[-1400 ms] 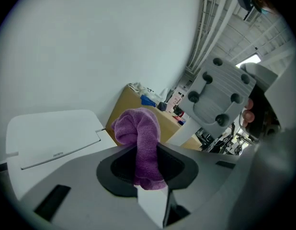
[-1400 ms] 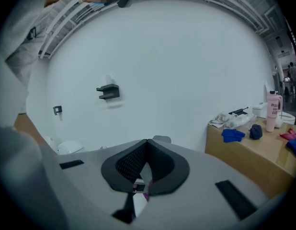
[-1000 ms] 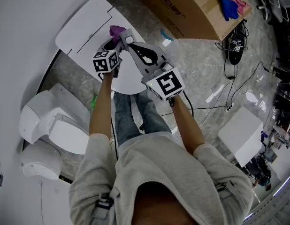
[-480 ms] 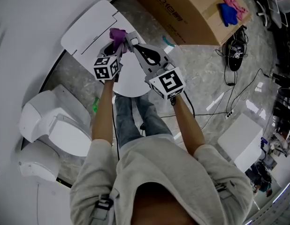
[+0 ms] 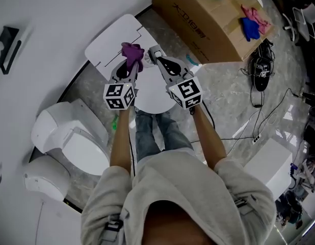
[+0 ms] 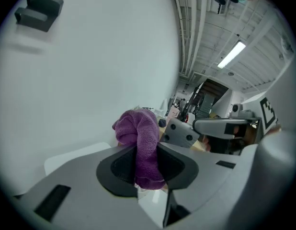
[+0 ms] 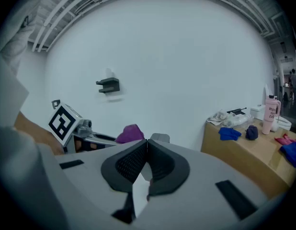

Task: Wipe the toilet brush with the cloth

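head view: both grippers were held up side by side, on the person's side of the cardboard box (image 5: pixel 208 22). the right gripper (image 5: pixel 156 52) was the one nearer the box, the left gripper (image 5: pixel 129 66) just beyond it, away from the box. their tips were near each other but apart. the purple cloth (image 5: pixel 132 52) stuck out past the left gripper's tips in a bunch. from up there the jaws themselves were too small to read.

left gripper view gave the grip itself. the left gripper (image 6: pixel 148 157) had its jaws closed down on the cloth (image 6: pixel 138 133), pads pressing it from both sides w/ only the cloth's thickness btwn them. a fat fold bulged above the pads & a short end hung below. this view also caught the right gripper's tip (image 6: pixel 182 133) on the box-ward side.

right gripper view: the right gripper (image 7: pixel 147 150) had its jaws fully together, pads meeting at the front, nothing seen btwn them. the cloth (image 7: pixel 130 134) showed just past its tip, on the side away from the box. the box top (image 7: pixel 244 152) carried blue rags (image 7: pixel 229 134) & an upright pink bottle (image 7: pixel 271 114), the bottle clear only here.

only the head view showed the toilet (image 5: pixel 71 137), well apart from the box & past the left gripper. a white panel (image 5: pixel 114 34) lay btwn toilet & box. a dark wall bracket (image 5: pixel 7 40) sat well apart from the box, & was seen in the gripper views too (image 6: pixel 38 11) (image 7: pixel 108 85).
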